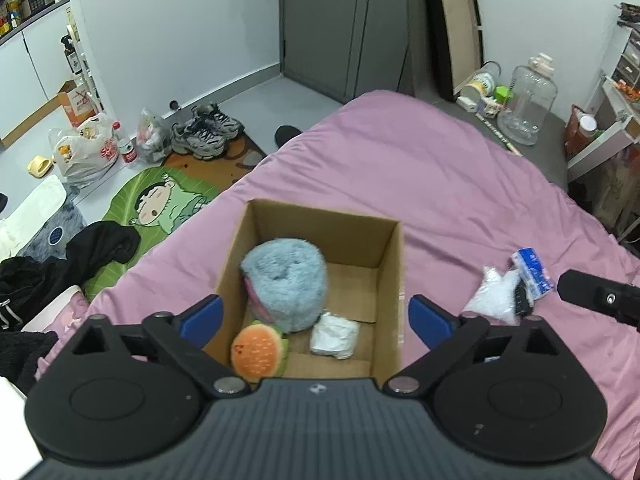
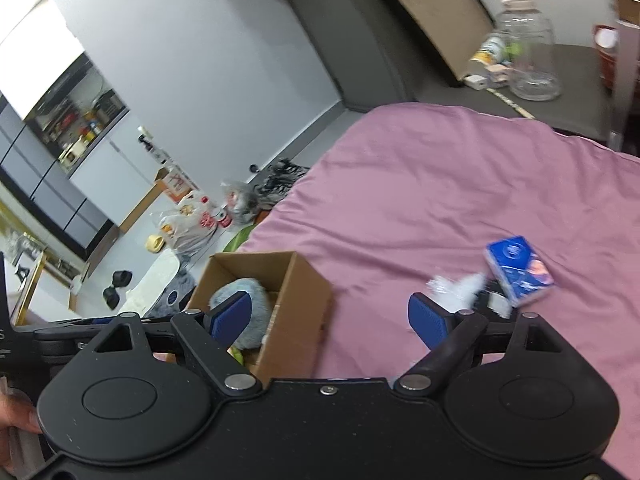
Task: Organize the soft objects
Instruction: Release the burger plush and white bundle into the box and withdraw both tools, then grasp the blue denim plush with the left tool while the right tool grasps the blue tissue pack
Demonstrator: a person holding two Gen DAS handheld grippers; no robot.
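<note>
An open cardboard box [image 1: 390,264] stands on the pink bed [image 1: 420,168]. Inside lie a fluffy grey-blue plush [image 1: 286,280], a burger-shaped plush [image 1: 256,350] and a white wrapped bundle [image 1: 334,336]. My left gripper [image 1: 316,320] is open and empty, hovering over the box's near side. My right gripper [image 2: 330,318] is open and empty, above the bed between the box [image 2: 296,300] and two loose items: a clear plastic bag of white stuff [image 2: 456,286] and a blue tissue pack [image 2: 520,270]. Both items also show in the left wrist view, the bag [image 1: 494,292] and the pack [image 1: 532,270].
Floor left of the bed holds black clothes [image 1: 60,264], a green cartoon mat [image 1: 160,200], sneakers [image 1: 208,132] and plastic bags [image 1: 86,152]. A big clear water jug [image 1: 528,102] and small items stand on the grey ledge beyond the bed. The right gripper's body [image 1: 600,298] enters the left wrist view.
</note>
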